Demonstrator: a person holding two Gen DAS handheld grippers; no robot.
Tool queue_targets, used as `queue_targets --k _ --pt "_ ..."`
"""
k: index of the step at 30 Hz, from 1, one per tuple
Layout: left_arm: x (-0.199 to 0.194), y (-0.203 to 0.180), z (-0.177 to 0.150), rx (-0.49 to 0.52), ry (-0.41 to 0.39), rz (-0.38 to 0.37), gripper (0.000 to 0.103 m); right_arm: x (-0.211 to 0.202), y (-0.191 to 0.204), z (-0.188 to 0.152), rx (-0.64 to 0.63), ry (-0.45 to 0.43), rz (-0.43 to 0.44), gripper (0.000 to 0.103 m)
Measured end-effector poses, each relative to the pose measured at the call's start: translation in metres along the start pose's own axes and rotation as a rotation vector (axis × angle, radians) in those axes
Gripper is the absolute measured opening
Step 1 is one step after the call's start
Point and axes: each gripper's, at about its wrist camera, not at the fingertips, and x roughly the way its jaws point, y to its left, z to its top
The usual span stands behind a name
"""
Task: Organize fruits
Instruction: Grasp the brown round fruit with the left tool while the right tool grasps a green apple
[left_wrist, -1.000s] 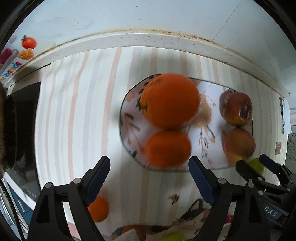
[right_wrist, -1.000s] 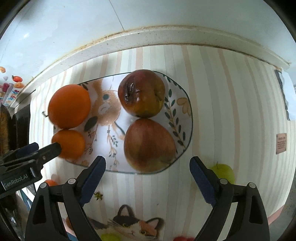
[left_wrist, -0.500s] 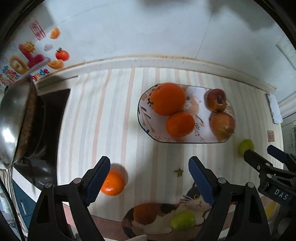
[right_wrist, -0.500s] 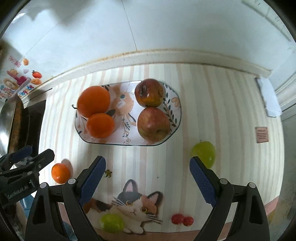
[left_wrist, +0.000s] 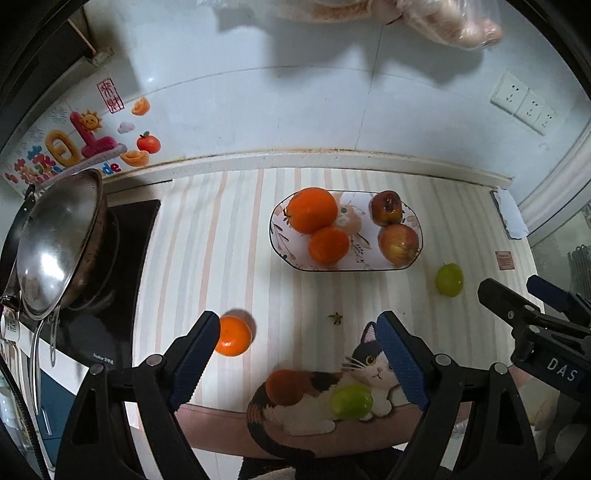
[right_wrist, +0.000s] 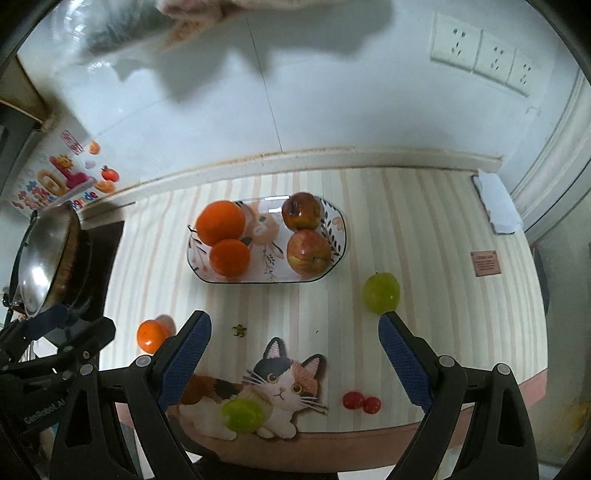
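Left gripper (left_wrist: 295, 362), right gripper (right_wrist: 295, 360): jaws spread, both empty, above the near edge.

Nearest: green fruit on the cat picture (right_wrist: 242, 415); two small red fruits (right_wrist: 361, 402), right of it.

Middle: loose small orange (left_wrist: 232, 335), left, beside the left gripper's left finger; loose green fruit (right_wrist: 381, 292), right.

Far: plate (right_wrist: 341, 236) holding two oranges (right_wrist: 221, 228) left, two apples (right_wrist: 308, 252) right.

Judged status: four fruits placed; loose pieces on the mat remain.

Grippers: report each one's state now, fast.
Left gripper: open, holding nothing.
Right gripper: open, holding nothing.
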Motion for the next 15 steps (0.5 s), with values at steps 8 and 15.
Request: queue_targets --k 8,15 --pt "-0.027 0.004 -0.004 -0.028 -0.039 -0.021 0.086 -0.04 0.011 -0.011 0.004 -0.059 0.026 0.094" --pt "-0.03 0.007 -0.008 -0.039 -0.048 -0.015 0.086 -0.051 0.018 -0.018 0.013 -0.06 0.053 0.094"
